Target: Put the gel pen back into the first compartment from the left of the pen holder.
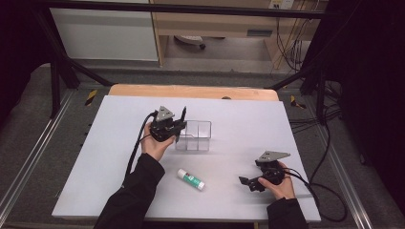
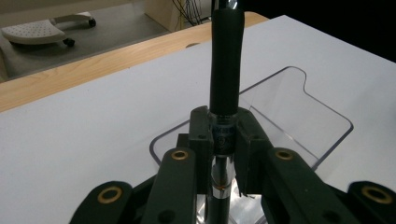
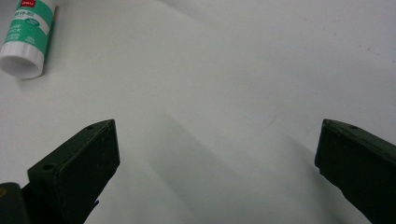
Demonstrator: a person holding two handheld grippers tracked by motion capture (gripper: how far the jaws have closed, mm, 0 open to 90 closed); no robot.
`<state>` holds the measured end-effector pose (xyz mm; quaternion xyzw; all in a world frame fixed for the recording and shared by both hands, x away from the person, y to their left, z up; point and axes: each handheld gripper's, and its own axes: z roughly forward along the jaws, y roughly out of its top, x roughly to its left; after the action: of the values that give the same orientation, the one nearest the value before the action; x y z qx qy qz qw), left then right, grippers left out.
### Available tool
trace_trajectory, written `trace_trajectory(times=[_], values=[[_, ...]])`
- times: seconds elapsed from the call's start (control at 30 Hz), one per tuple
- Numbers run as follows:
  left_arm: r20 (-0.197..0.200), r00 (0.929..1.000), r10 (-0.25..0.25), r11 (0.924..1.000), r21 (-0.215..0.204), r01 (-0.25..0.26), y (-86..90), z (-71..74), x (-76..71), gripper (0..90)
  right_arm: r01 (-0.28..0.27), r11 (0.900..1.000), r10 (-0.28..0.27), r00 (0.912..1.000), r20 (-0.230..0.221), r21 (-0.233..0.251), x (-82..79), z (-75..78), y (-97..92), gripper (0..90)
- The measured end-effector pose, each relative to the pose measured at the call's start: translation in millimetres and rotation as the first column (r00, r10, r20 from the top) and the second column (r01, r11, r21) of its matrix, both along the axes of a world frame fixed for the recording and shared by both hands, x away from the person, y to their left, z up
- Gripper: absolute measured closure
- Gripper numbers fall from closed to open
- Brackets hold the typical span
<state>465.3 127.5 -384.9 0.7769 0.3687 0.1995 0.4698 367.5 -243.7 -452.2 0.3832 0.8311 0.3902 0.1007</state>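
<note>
My left gripper (image 1: 175, 129) is shut on a black pen (image 2: 225, 65), which stands upright between the jaws over the near left part of a clear plastic organiser tray (image 1: 197, 134). The left gripper view has the tray (image 2: 299, 107) just beyond and below the jaws, and the pen's lower end hidden behind them. A white and green glue stick (image 1: 190, 178) lies on the white table, near the middle front. My right gripper (image 1: 248, 183) rests low at the front right, open, jaws pointing left toward the glue stick (image 3: 28, 39), with nothing between them.
The white tabletop (image 1: 119, 157) ends at a wooden strip (image 1: 191, 90) at the back. Black frame bars and cables (image 1: 329, 191) run along the sides. A chair base (image 2: 37, 30) stands on the floor beyond the table.
</note>
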Motion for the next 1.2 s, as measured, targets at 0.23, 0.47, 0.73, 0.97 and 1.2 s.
trace_trajectory(times=[0.23,0.47,0.73,0.97,1.2], values=[[-0.004,0.9999,-0.010,0.9999,0.013,0.011,2.0,3.1,-3.2,75.3,-0.003,1.0000,0.003,1.0000,0.002,-0.004,0.2,-0.8,0.3,0.4],[0.018,0.9997,-0.015,0.9993,0.034,0.014,9.8,18.5,-15.4,60.5,-0.001,1.0000,0.001,1.0000,-0.002,-0.003,-0.1,-1.0,0.7,0.4],[-0.032,0.9992,-0.026,0.9939,0.107,0.029,27.6,26.1,-31.8,38.2,-0.003,1.0000,0.003,1.0000,-0.001,-0.005,0.1,-1.2,0.7,0.4],[-0.050,0.9983,-0.028,0.9905,0.133,0.035,44.9,21.8,-47.0,27.2,-0.004,1.0000,0.004,1.0000,-0.003,-0.009,0.0,-1.8,1.1,0.4],[-0.072,0.9972,-0.020,0.9867,0.159,0.031,56.6,10.6,-54.5,18.0,-0.003,0.9999,0.003,1.0000,-0.004,-0.011,-0.1,-1.9,1.1,0.4]])
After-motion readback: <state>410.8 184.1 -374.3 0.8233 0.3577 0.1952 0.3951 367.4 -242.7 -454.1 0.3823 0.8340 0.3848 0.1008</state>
